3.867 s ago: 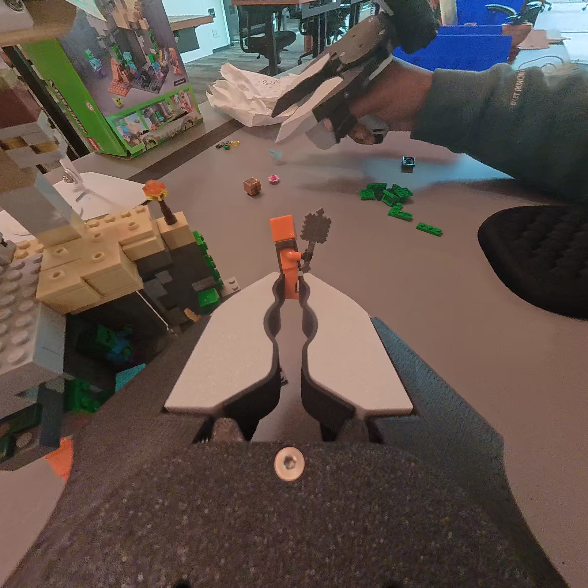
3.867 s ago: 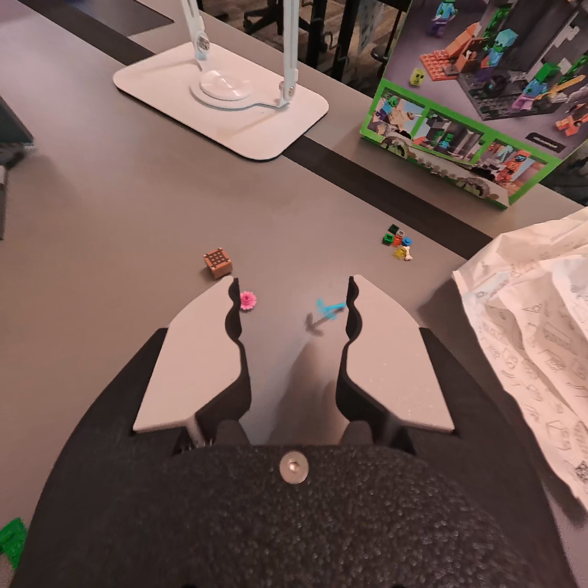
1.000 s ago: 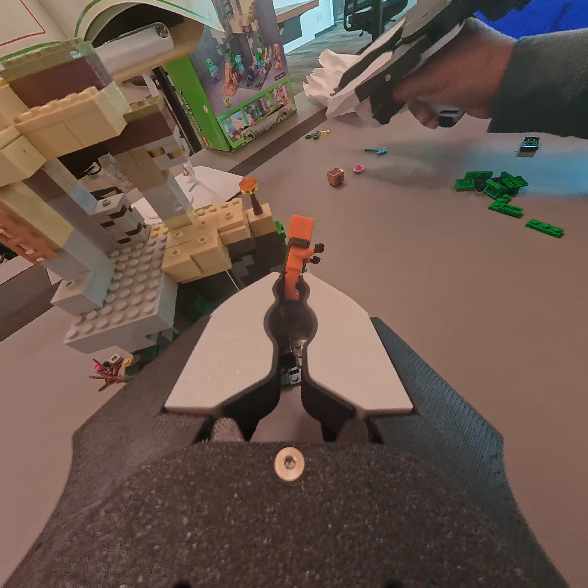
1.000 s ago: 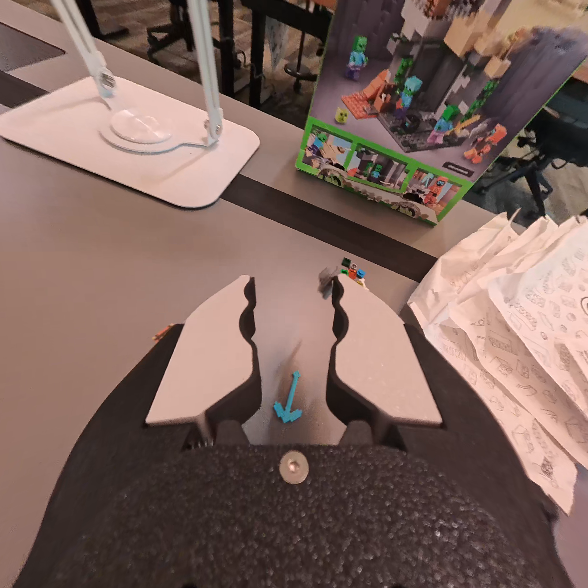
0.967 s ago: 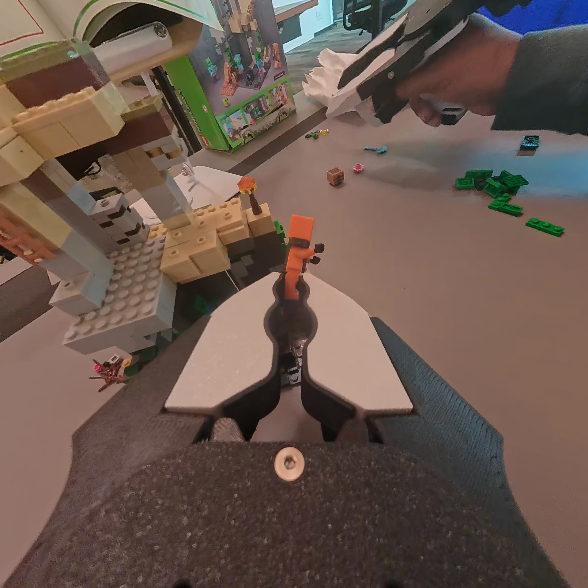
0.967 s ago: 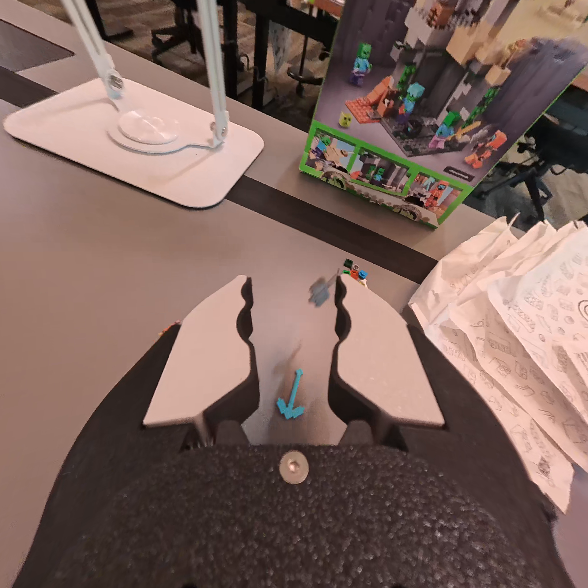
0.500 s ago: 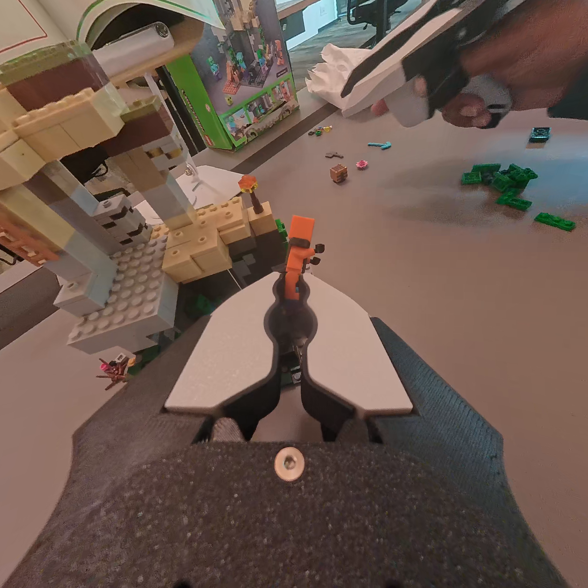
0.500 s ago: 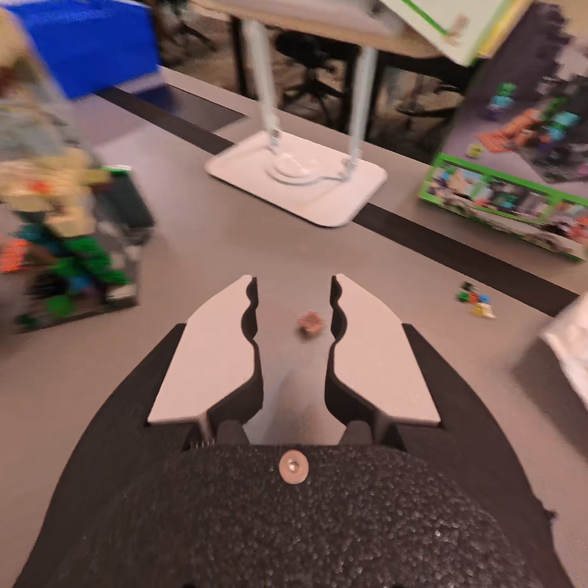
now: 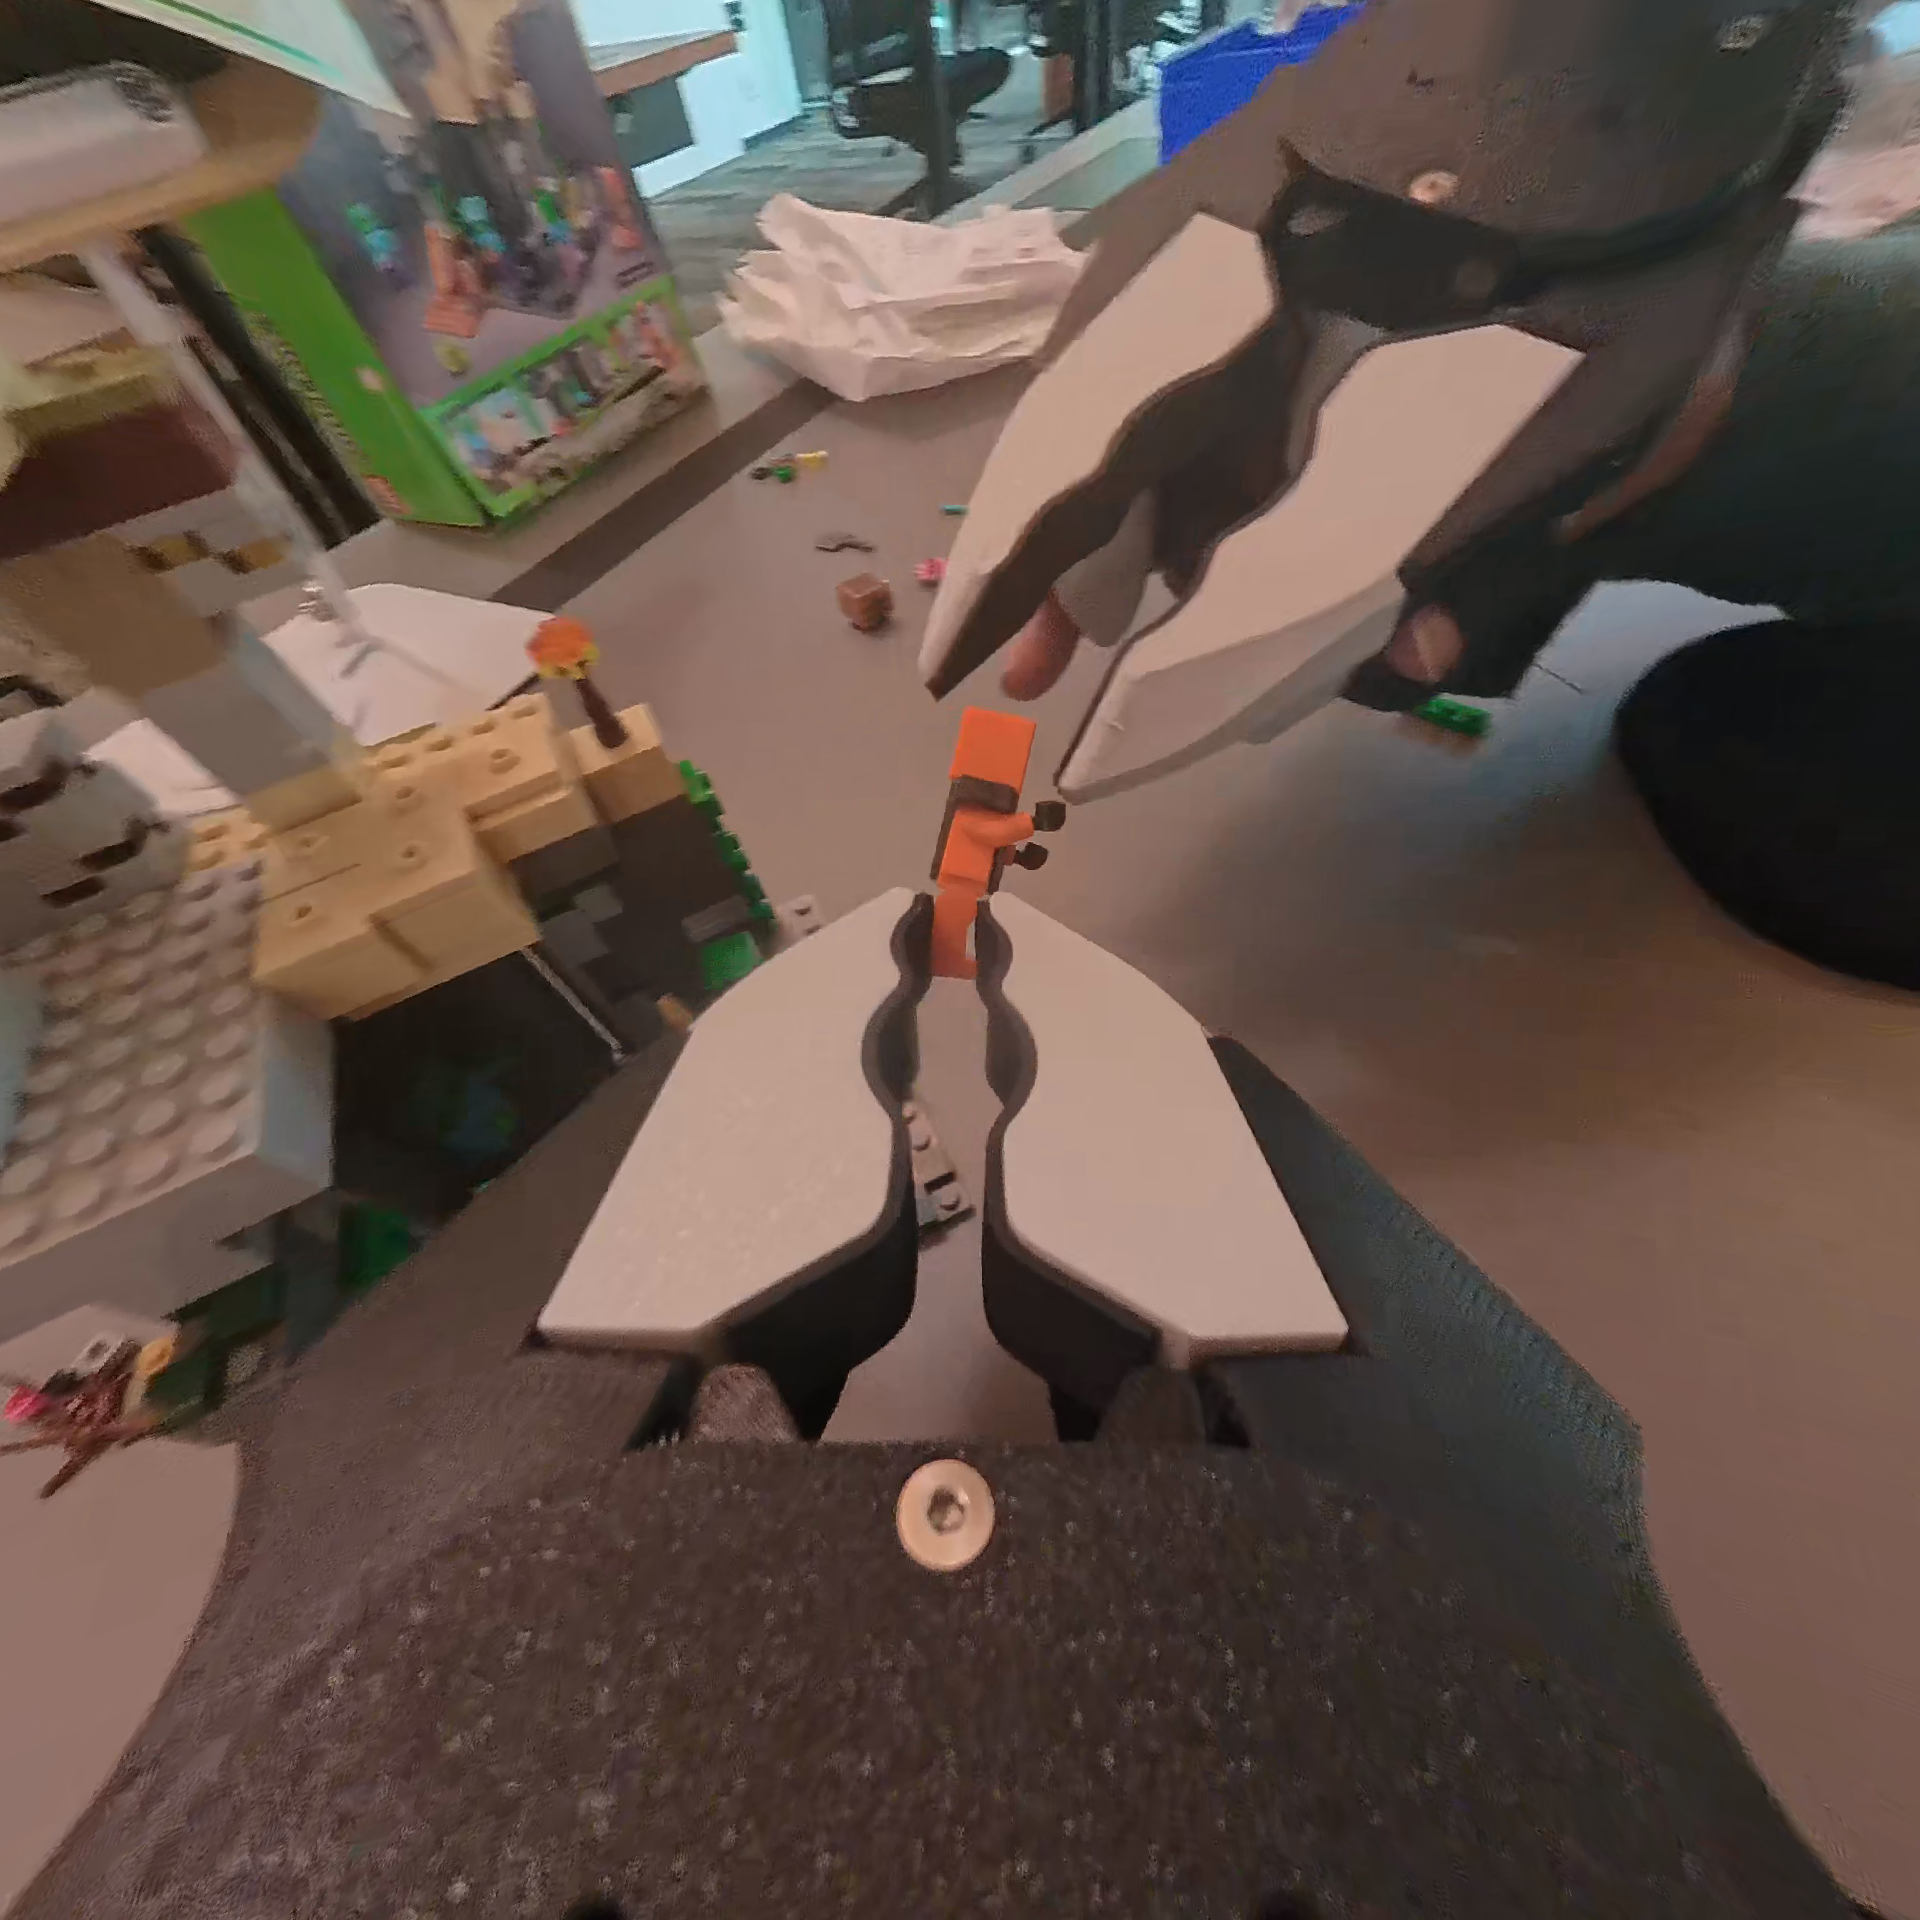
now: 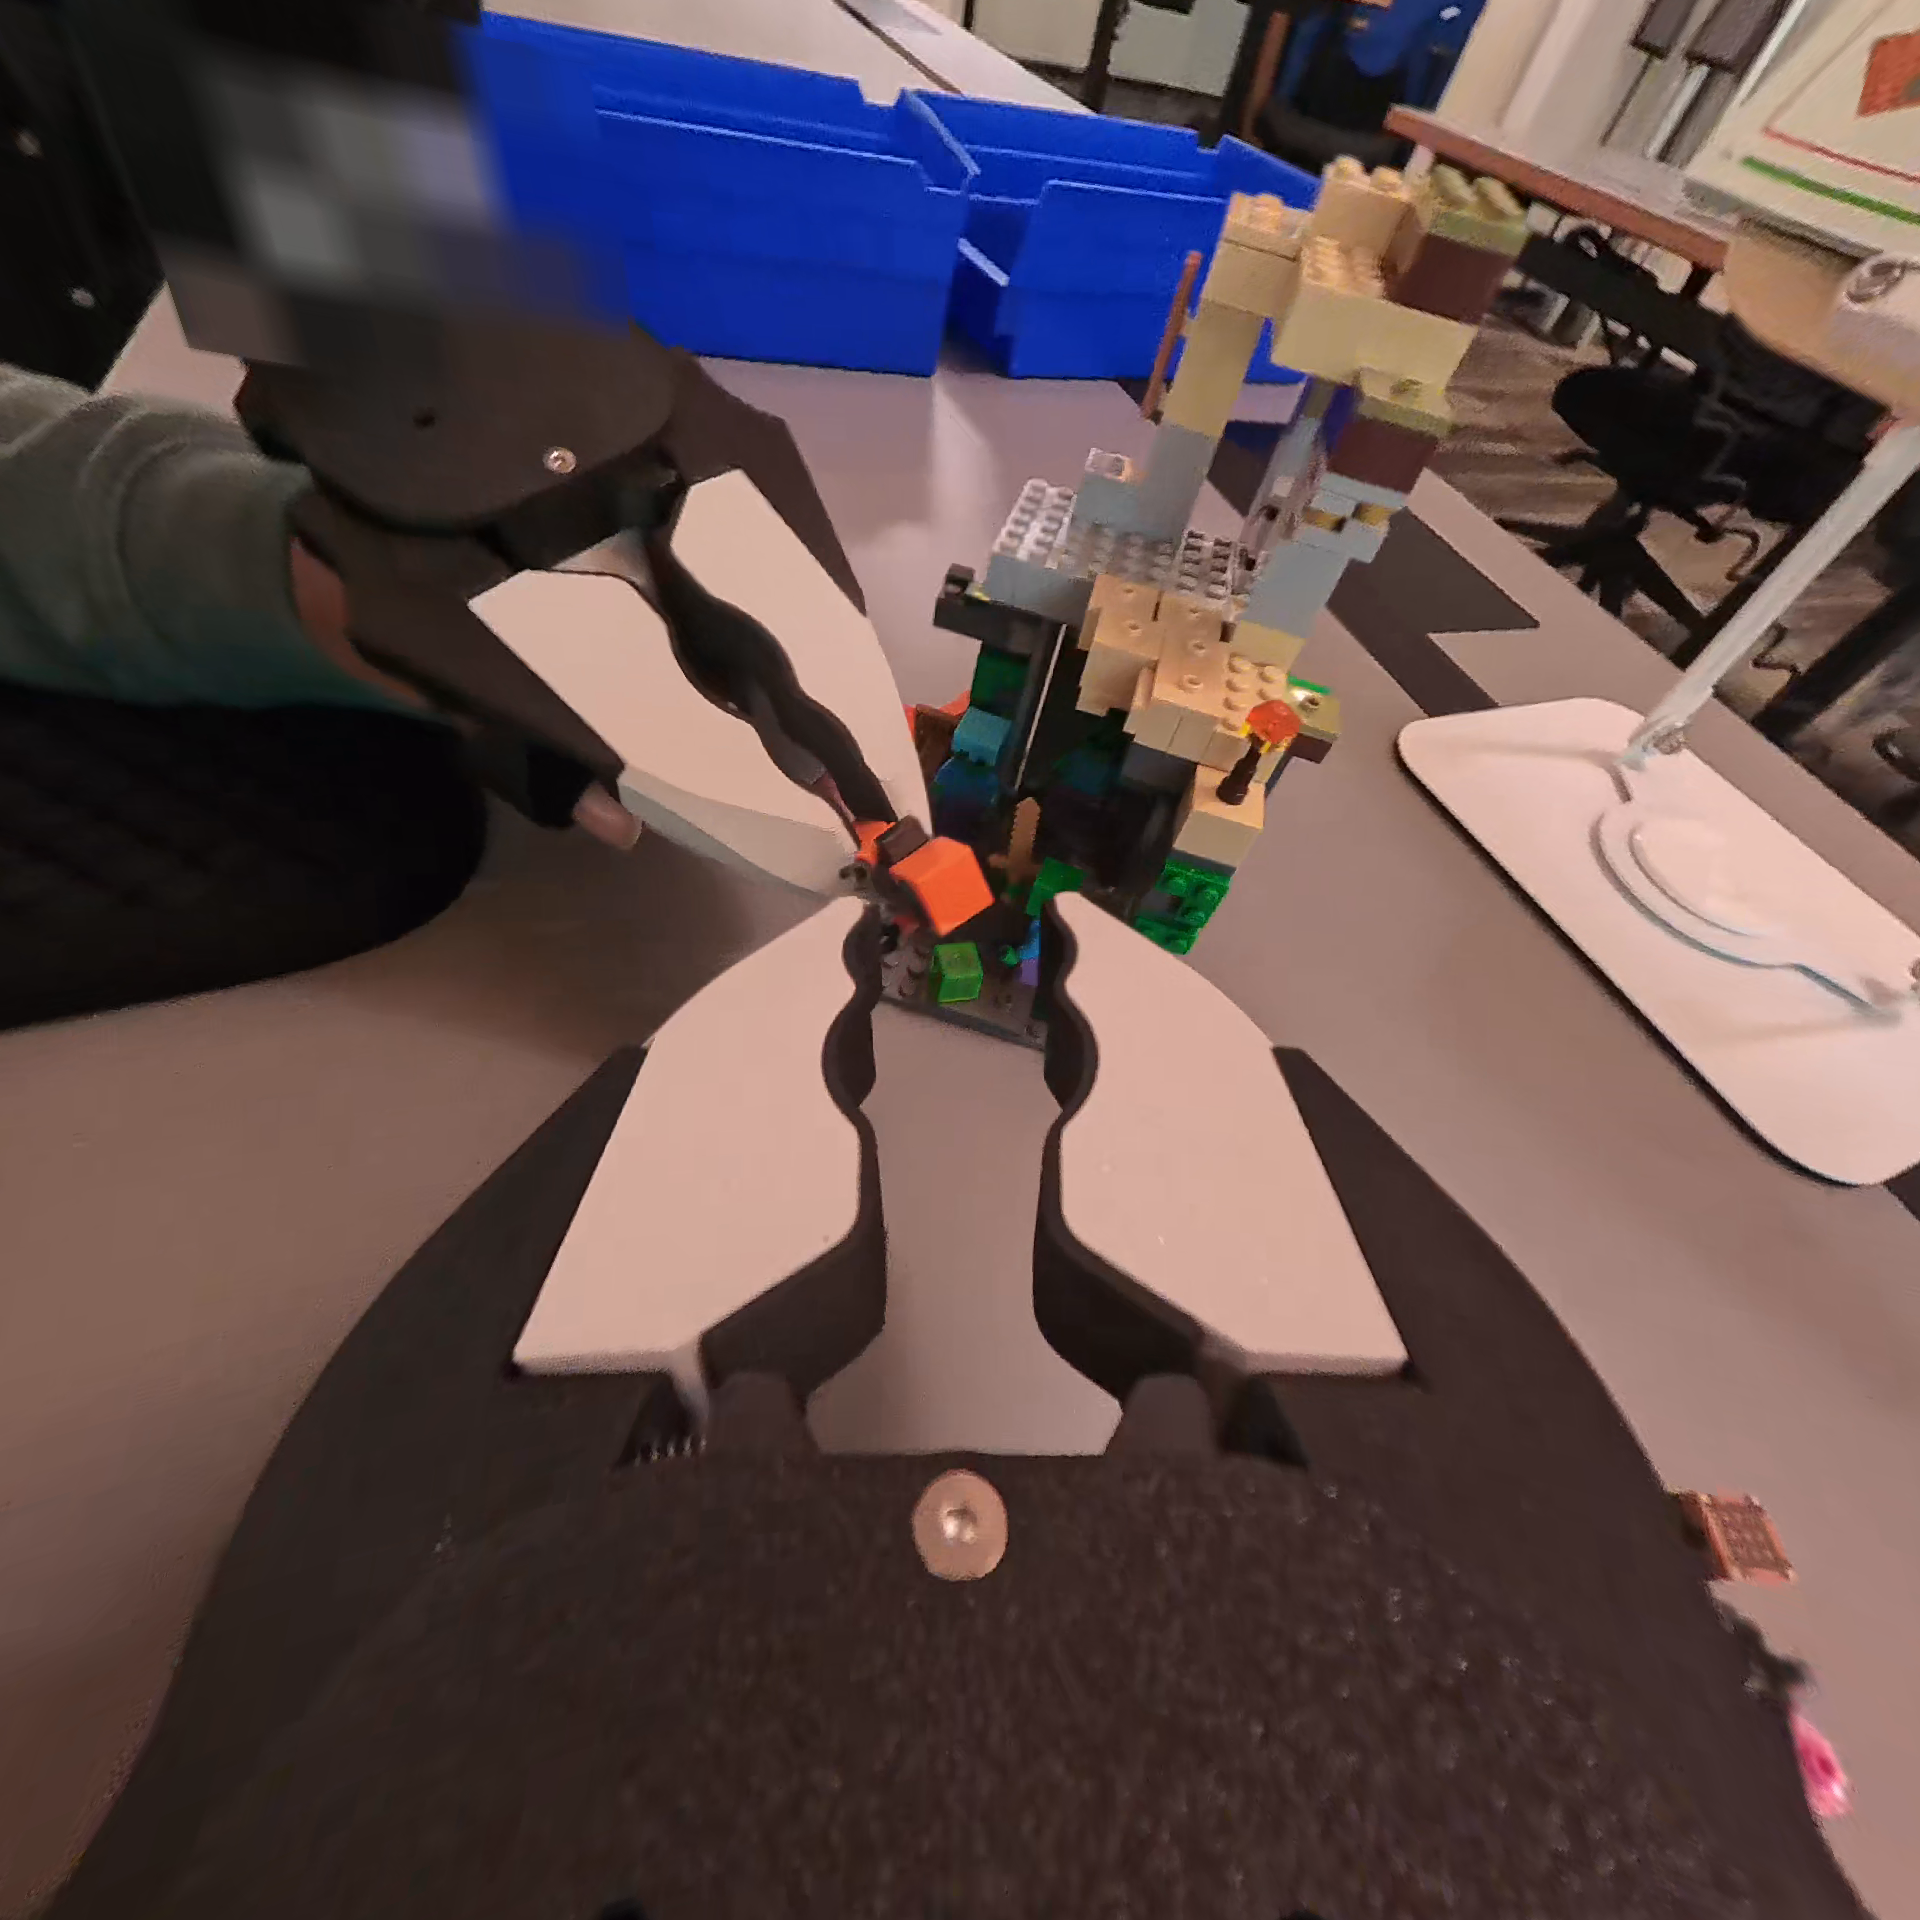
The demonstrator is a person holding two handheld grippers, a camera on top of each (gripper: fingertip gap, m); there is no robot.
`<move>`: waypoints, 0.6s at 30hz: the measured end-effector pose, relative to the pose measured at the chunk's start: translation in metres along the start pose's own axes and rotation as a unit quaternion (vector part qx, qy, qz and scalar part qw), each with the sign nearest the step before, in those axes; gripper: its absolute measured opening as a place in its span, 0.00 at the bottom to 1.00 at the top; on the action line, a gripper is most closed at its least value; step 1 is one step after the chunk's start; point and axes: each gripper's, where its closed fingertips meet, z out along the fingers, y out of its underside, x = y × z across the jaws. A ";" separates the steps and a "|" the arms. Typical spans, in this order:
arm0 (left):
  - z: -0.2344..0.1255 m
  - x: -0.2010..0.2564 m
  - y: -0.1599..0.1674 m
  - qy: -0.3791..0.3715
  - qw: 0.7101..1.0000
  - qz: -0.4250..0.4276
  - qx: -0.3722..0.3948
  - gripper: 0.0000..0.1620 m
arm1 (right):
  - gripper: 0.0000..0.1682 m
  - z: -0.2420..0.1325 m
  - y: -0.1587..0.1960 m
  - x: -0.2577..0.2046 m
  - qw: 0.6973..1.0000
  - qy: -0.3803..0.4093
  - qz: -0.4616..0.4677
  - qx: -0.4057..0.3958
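At the left of the left wrist view a brick model (image 9: 395,862) in tan, grey and green stands on the grey tabletop (image 9: 1455,1039), with a green toy box (image 9: 499,312) behind it toward the far edge. Just right of the model, the left gripper (image 9: 948,914) has its jaws nearly closed on the legs of a small orange figure (image 9: 987,821), held upright above the tabletop. The figure looks light, stiff and smooth, probably prone to twisting or popping apart, so its blocky head or body seems the safest hold. Further right, the right gripper (image 9: 997,738) hangs with jaws apart and empty, one tip at the figure's dark hand, the other just beside its head.
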 end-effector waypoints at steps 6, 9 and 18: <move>0.005 0.023 0.008 0.064 0.997 0.026 -0.026 0.05 | 0.12 -0.007 0.014 -0.020 0.997 -0.056 -0.042 -0.031; 0.005 0.028 0.013 0.078 0.996 0.033 -0.035 0.05 | 0.08 -0.007 0.019 -0.025 0.995 -0.067 -0.053 -0.044; 0.009 0.036 0.014 0.093 0.994 0.048 -0.026 0.12 | 0.07 -0.011 0.020 -0.029 0.995 -0.095 -0.016 -0.038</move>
